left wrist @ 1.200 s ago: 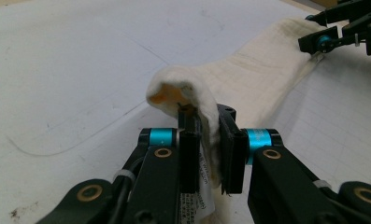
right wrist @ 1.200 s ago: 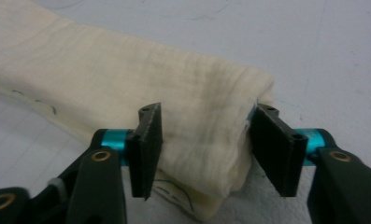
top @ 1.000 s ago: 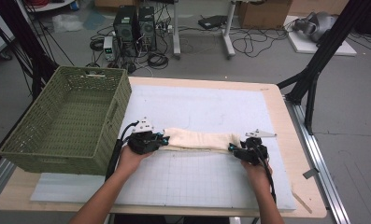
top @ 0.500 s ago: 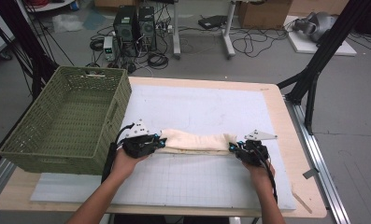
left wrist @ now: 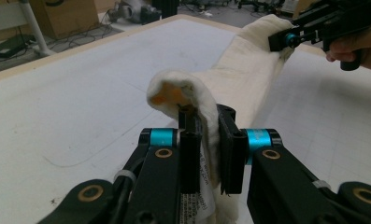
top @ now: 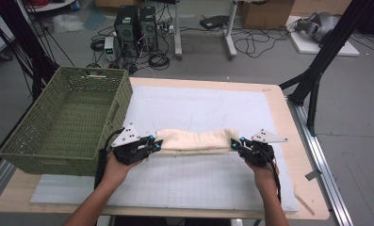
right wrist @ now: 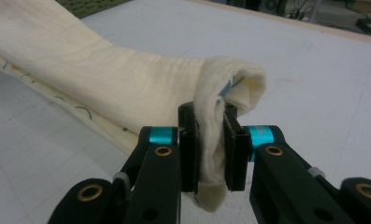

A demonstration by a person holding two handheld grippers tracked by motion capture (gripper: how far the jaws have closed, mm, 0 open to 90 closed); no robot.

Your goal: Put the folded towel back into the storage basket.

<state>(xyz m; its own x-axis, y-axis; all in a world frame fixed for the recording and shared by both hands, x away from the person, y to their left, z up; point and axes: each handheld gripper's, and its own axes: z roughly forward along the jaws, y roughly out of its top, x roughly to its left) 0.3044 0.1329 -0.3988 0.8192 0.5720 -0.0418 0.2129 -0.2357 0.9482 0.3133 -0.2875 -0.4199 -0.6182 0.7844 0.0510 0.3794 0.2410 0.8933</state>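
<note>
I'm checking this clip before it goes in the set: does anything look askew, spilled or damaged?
Nothing stands out. The left gripper and right gripper each pinch one end of the folded cream cloth, which spans evenly between them above the mat. The green basket stands upright at the table's left.

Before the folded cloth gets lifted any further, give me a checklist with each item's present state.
1. Left gripper clamped on its end of the cream cloth: ok.
2. Right gripper clamped on the other end: ok.
3. Cloth spans between both grippers without twisting: ok, it sags a little mid-span.
4. All folded layers caught in the jaws: cannot tell.
5. Green basket open on top, nothing seen inside it: ok.
6. White mat beyond the cloth bare: ok.
</note>
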